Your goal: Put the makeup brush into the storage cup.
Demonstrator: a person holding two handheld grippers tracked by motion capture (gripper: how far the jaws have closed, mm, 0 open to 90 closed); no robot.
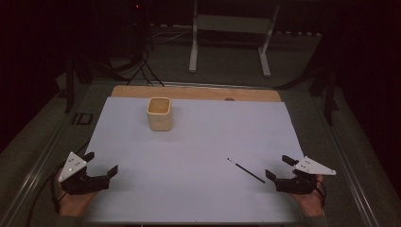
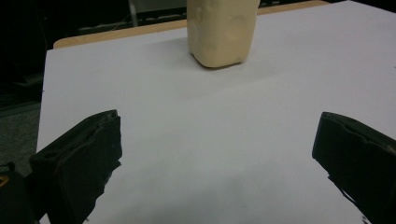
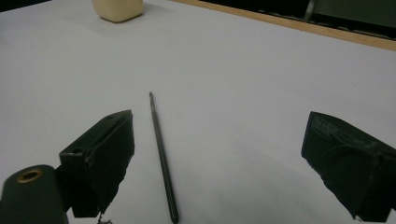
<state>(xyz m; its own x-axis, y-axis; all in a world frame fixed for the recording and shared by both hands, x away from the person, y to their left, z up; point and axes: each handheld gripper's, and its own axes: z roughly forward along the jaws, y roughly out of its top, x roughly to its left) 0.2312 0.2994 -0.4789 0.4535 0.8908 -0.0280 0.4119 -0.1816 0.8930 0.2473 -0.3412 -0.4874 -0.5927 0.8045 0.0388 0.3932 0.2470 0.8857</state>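
Thin black pen (image 3: 162, 156) lies flat just ahead of right gripper (image 1: 279, 167), long axis running away toward cream cup (image 1: 159, 114). Jaws spread wide, nothing held. Left gripper (image 1: 101, 163) also spread, empty, well apart from pen.

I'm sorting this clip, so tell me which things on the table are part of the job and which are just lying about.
Likely part of the job:
thin dark pen, nearest the open right gripper
cream cup, upright

Just there:
white sheet
wooden tabletop edge
white frame legs behind
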